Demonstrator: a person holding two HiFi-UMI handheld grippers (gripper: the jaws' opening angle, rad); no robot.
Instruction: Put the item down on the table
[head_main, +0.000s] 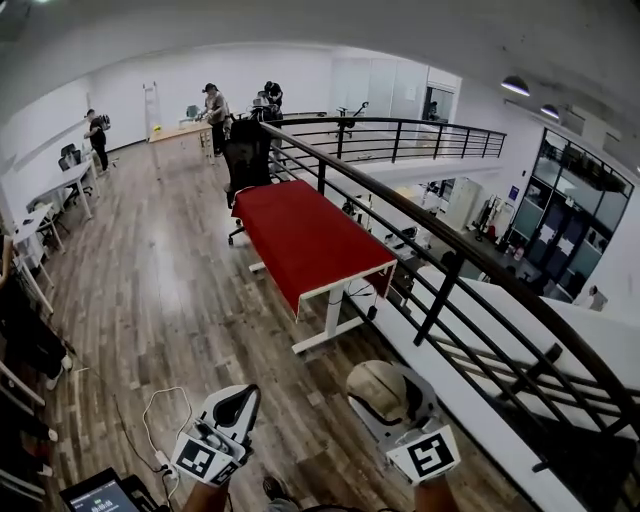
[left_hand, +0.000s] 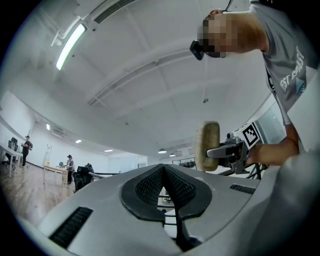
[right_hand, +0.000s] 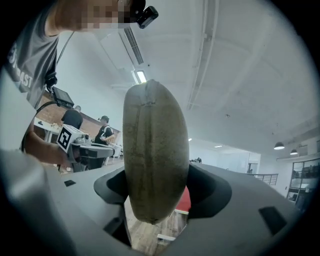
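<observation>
**Round tan item held in the air, well short of the red table**

The right gripper (right_hand: 159, 192) has its jaws clamped on the item (right_hand: 155, 160), a thick, round tan piece with a seam running along its edge. In the right gripper view the item stands on edge between the two dark pads and rises well above them. It also reaches a little below them, over the wooden floor (head_main: 150, 290). In the head view the item sits at the bottom of the frame, to the right of centre, in the air above the floor.

The left gripper (left_hand: 162, 175) has its jaws pressed together with nothing between them. It is held beside the right gripper and apart from it, and both marker cubes face the head camera. From the left gripper view the item shows edge-on, pinched by the right gripper, with the person's hand (left_hand: 272, 152) behind it.

The table (head_main: 305, 240), covered in red and standing on white legs, is further ahead and well apart from both grippers. Its long side runs next to a black railing (head_main: 440, 255), which curves along the right side of the floor. A black chair (head_main: 247, 155) stands at the table's far end. A white cable (head_main: 165, 415) lies looped on the floor near the left gripper, and the corner of a screen (head_main: 100, 494) shows at the lower left. Several people (head_main: 215, 110) stand at desks by the far wall.
</observation>
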